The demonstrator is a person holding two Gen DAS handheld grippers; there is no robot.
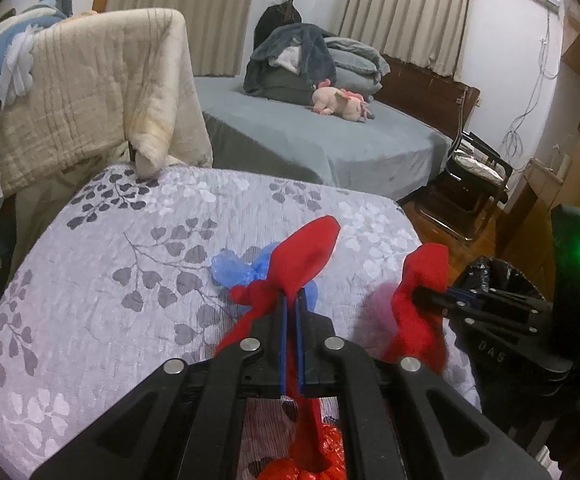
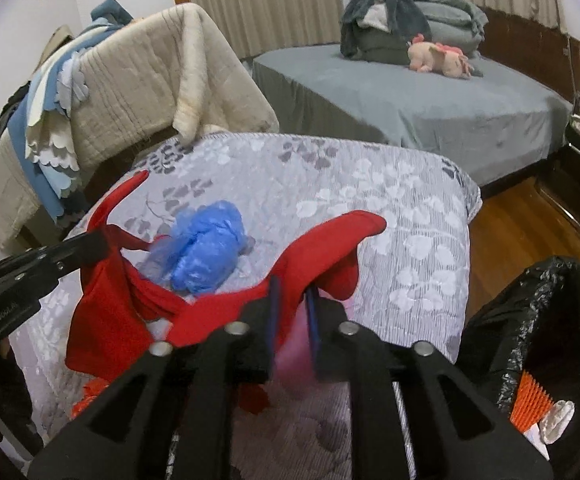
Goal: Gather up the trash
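A red plastic bag (image 1: 306, 260) hangs over the floral-covered table (image 1: 130, 240), stretched between both grippers. My left gripper (image 1: 292, 300) is shut on one handle of it. My right gripper (image 2: 294, 284) is shut on the other handle (image 2: 330, 240); it also shows in the left wrist view (image 1: 422, 296). My left gripper shows at the left of the right wrist view (image 2: 98, 240). A crumpled blue plastic bag (image 2: 206, 248) lies on the table just behind the red bag, and it also shows in the left wrist view (image 1: 234, 268). More crinkled red plastic (image 1: 310, 464) lies below my left gripper.
A bin lined with a black bag (image 2: 550, 320) stands to the right of the table and holds orange and white scraps. Blankets drape over a chair (image 1: 90, 92) behind the table. A grey bed (image 1: 310, 132) with a plush toy is beyond. A folding chair (image 1: 470, 184) stands on the wooden floor.
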